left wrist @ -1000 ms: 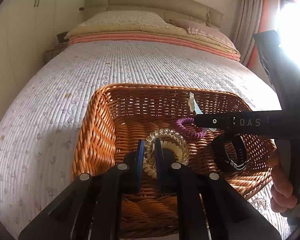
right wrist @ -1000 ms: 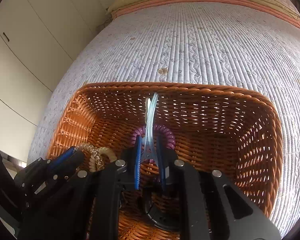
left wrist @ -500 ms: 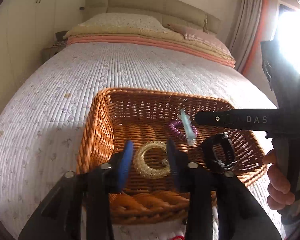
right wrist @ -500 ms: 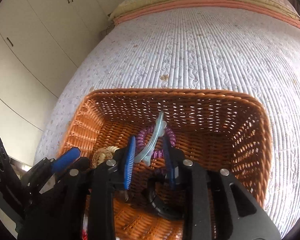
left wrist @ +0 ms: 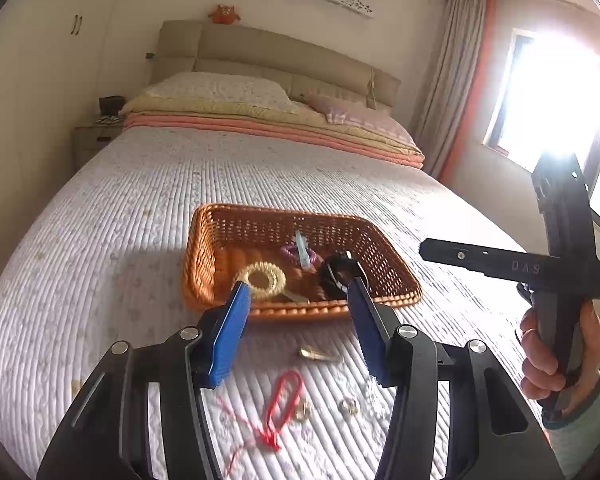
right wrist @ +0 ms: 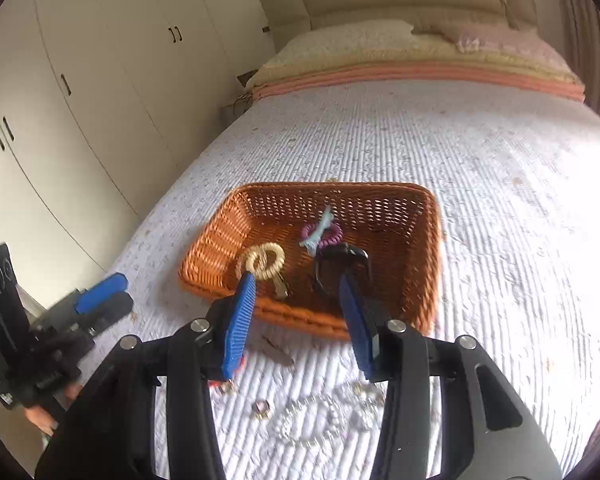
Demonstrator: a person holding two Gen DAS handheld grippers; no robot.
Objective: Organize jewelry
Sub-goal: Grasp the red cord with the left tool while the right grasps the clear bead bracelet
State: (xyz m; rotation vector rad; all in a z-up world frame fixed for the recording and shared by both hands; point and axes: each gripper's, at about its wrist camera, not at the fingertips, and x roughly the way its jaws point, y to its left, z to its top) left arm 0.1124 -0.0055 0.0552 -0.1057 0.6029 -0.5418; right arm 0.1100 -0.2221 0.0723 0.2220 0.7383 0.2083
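An orange wicker basket (left wrist: 204,248) (right wrist: 424,248) sits on the bed. It holds a cream coil hair tie (left wrist: 261,281) (right wrist: 265,261), a purple coil tie (left wrist: 290,251) (right wrist: 332,236), a light blue hair clip (left wrist: 303,250) (right wrist: 319,232) and a black band (left wrist: 336,270) (right wrist: 342,260). My left gripper (left wrist: 298,300) is open and empty, held back above the near rim. My right gripper (right wrist: 296,294) is open and empty too. On the quilt near me lie a red cord (left wrist: 280,404), a gold clip (left wrist: 318,354) (right wrist: 278,350), small rings (left wrist: 348,406) (right wrist: 262,408) and a pearl bracelet (right wrist: 312,420).
The quilted bed (left wrist: 140,208) stretches to pillows and a headboard (left wrist: 276,52). White wardrobes (right wrist: 80,80) stand on the left, a bright window (left wrist: 552,100) and curtain on the right. The other gripper shows at each view's edge (left wrist: 560,264) (right wrist: 60,320).
Both grippers opened and let go: the cream coil tie and the blue clip now lie in the basket. Both grippers pulled back and up from the basket.
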